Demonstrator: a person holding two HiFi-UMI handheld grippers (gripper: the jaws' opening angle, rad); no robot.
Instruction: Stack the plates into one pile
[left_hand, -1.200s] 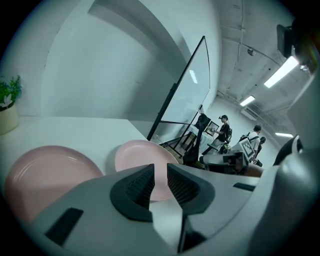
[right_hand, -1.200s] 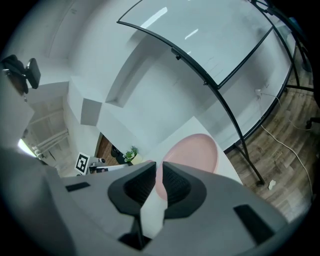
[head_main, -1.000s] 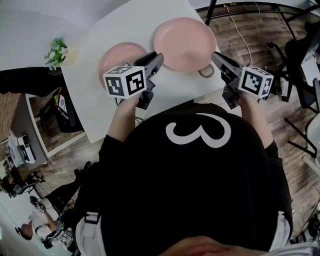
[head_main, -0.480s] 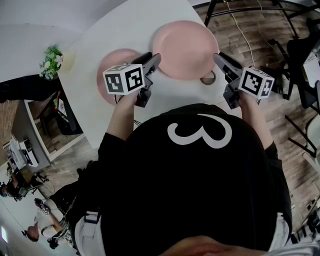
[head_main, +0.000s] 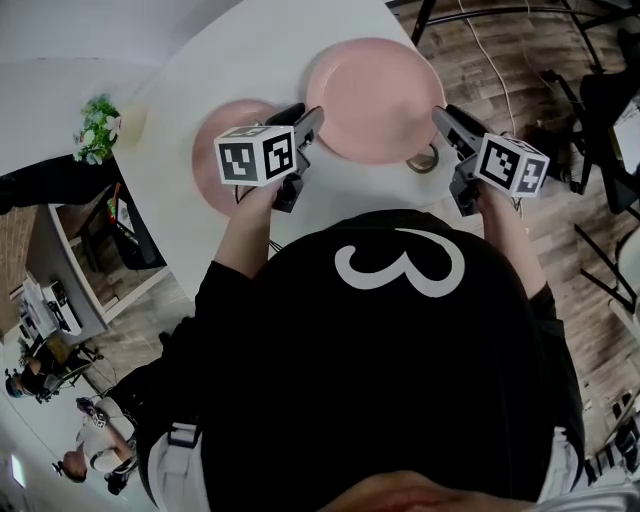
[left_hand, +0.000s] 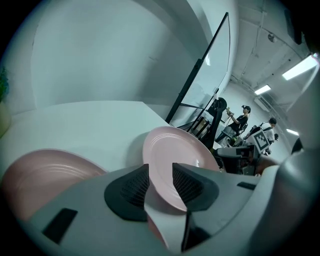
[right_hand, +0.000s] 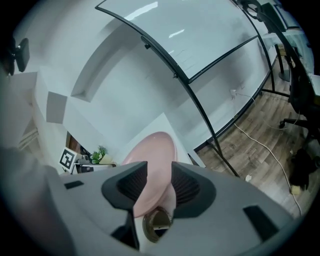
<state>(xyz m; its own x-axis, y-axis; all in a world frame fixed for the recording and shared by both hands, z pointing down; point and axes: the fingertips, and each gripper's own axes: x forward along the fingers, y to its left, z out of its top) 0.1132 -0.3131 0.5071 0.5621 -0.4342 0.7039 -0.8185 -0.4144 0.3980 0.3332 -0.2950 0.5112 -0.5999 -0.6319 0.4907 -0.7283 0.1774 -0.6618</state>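
- The left hand-held gripper, nearest the person, has just been opening. Its jaws stand wide apart with bare pads and hold nothing.
- The right hand-held gripper has also just been opening. Its jaws are wide too, and it is empty. A small brown ring lies on the counter just under its tips.
- The large pink plate lies flat just ahead, between the two grippers. Its left rim is by the left tips and its near-right rim by the right tips. Each gripper view shows it through the gap, ungripped.
- The small pink plate lies flat to the left, partly under the left hand-held gripper, which is much the nearer to it.
- Nothing is stacked yet. Both plates are round, so the approach should depend on the side taken, not on any axis.
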